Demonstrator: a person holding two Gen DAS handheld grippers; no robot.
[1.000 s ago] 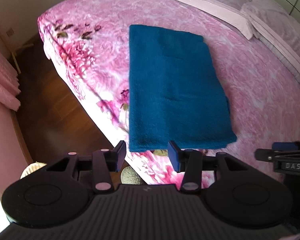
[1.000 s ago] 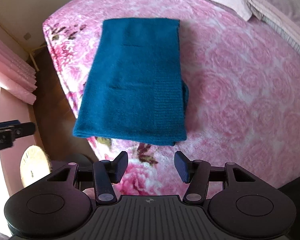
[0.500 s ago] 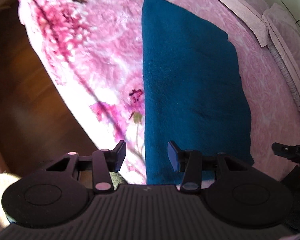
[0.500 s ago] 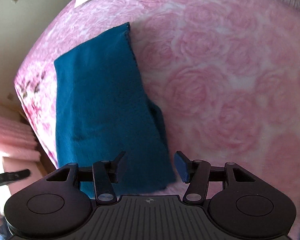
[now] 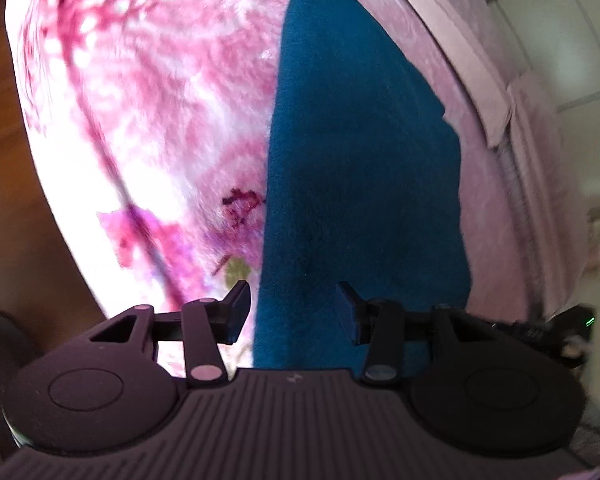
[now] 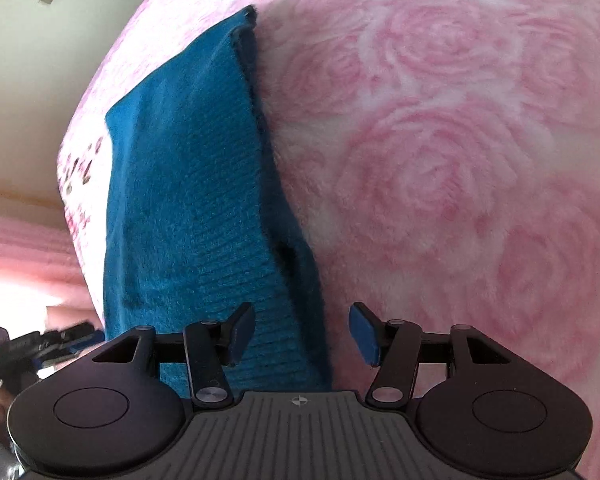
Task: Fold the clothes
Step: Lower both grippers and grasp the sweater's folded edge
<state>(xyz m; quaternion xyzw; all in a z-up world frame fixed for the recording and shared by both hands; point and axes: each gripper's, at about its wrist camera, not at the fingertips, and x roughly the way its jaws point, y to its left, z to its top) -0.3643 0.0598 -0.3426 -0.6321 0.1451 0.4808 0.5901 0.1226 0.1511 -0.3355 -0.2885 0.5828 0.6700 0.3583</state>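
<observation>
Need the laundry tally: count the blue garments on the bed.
1. The blue garment lies folded lengthwise on the pink bedspread near its edge, ahead of both tools. Nothing shows whether others lie out of view.

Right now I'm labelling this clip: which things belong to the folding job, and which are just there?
For the job:
- blue folded garment
- left gripper, jaws open
- right gripper, jaws just opening wider, nothing clamped

Just there:
- pink rose blanket
- pillows
</observation>
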